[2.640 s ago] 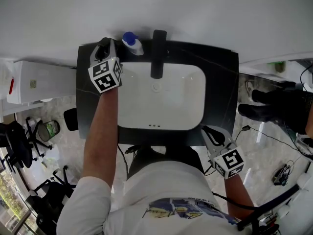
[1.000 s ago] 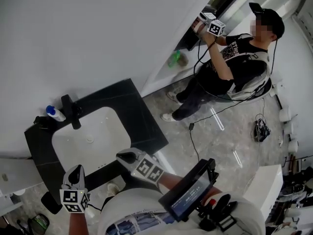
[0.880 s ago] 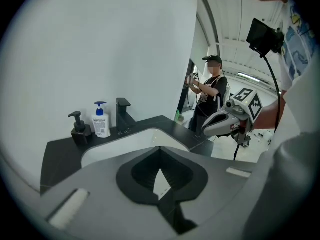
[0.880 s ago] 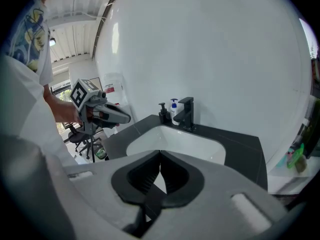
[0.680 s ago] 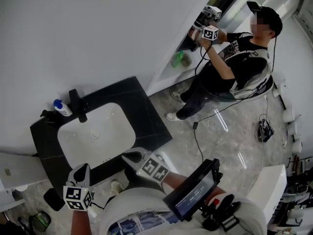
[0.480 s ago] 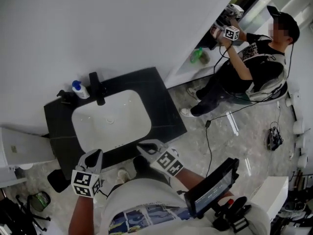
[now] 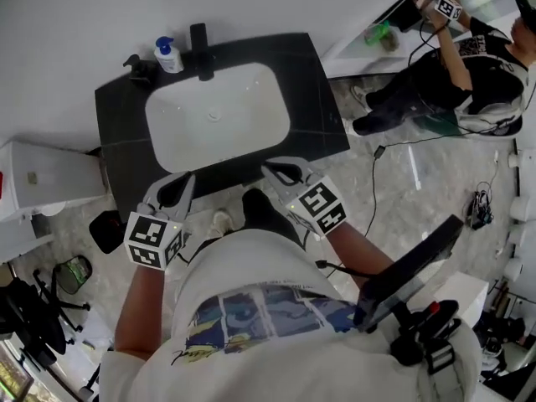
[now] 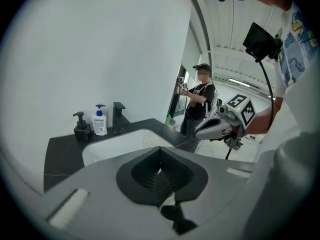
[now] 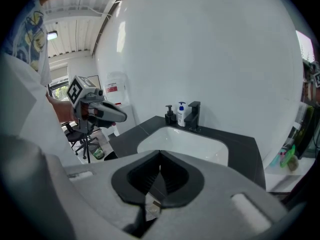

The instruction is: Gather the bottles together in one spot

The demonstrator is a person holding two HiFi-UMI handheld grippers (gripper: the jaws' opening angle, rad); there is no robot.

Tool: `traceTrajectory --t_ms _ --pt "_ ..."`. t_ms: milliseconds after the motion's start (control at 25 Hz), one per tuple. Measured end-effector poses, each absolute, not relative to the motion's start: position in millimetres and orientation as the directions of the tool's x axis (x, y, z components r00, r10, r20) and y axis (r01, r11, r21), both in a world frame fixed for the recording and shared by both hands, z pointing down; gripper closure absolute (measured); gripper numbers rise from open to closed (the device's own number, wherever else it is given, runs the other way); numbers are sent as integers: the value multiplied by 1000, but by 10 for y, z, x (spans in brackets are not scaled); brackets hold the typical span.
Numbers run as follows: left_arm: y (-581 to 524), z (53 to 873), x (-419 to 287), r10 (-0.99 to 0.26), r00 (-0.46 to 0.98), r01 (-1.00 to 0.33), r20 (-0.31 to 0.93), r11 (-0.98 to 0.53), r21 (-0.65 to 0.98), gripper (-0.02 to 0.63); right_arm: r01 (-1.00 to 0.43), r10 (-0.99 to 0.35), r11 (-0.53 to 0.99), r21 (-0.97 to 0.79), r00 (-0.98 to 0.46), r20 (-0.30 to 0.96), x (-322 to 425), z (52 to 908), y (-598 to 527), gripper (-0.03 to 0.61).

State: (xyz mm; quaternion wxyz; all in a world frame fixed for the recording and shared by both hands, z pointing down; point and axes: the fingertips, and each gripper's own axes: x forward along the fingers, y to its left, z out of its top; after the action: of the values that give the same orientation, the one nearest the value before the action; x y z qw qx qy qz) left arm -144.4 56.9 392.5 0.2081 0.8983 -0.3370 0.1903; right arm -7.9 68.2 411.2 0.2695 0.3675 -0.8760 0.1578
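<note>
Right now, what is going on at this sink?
A person stands before the black counter with a claw in each hand. The left claw and the right claw are both shut and empty, held near its front edge. The white pump bottle and the black dispenser stand side by side at the back, left of the faucet.

Set in the counter: sink, with tap behind it. Just left of tap: bottle, then dispenser, side by side.
</note>
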Motion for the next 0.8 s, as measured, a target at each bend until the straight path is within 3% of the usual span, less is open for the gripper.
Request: traceTrajectory --t_ms 800 --pt "1140 3933 -1669 -503 707 -671 497 -699 248 612 -715 -575 696 -67 -610 545 -436 3943 1190 575"
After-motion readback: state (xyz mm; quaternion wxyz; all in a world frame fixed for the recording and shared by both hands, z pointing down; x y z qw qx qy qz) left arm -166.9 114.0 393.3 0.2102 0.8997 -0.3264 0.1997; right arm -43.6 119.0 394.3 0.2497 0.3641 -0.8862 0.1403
